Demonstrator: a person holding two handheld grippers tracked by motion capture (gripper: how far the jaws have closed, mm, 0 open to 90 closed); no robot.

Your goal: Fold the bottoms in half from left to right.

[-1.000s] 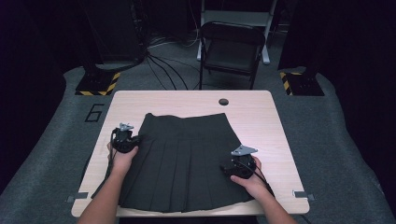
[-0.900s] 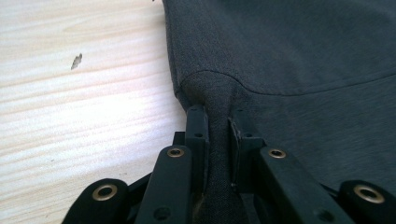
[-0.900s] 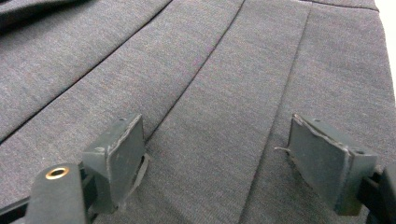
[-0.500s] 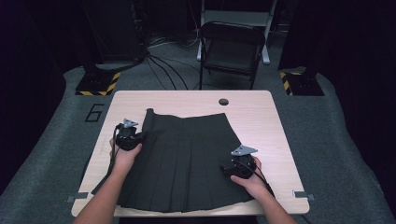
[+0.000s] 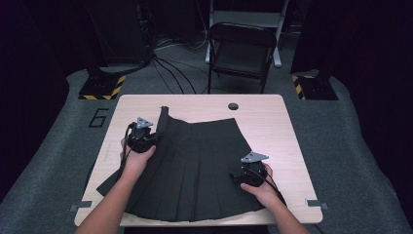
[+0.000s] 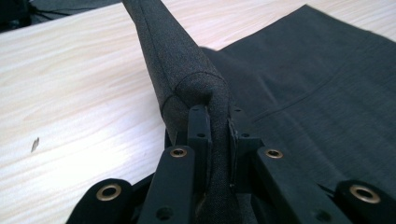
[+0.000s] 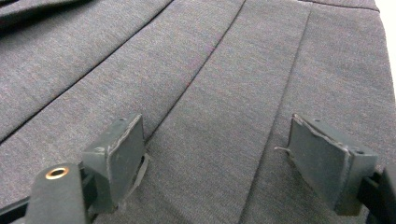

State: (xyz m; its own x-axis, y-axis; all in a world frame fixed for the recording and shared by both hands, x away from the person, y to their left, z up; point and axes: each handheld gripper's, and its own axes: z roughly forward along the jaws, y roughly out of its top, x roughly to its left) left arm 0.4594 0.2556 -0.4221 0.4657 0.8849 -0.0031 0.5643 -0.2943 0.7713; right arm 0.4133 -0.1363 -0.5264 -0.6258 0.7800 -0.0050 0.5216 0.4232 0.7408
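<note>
2 grippers | left gripper pinching pleated skirt waistband | right gripper fingers spread

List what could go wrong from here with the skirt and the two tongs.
1. The left tongs pinch only a thick rolled edge of the black skirt; the bulky fold could slip out if pulled.
2. The right tongs stand open over the pleats, holding nothing, so a pull by the left could probably drag the whole skirt across the table and disturb the pleats.
</note>
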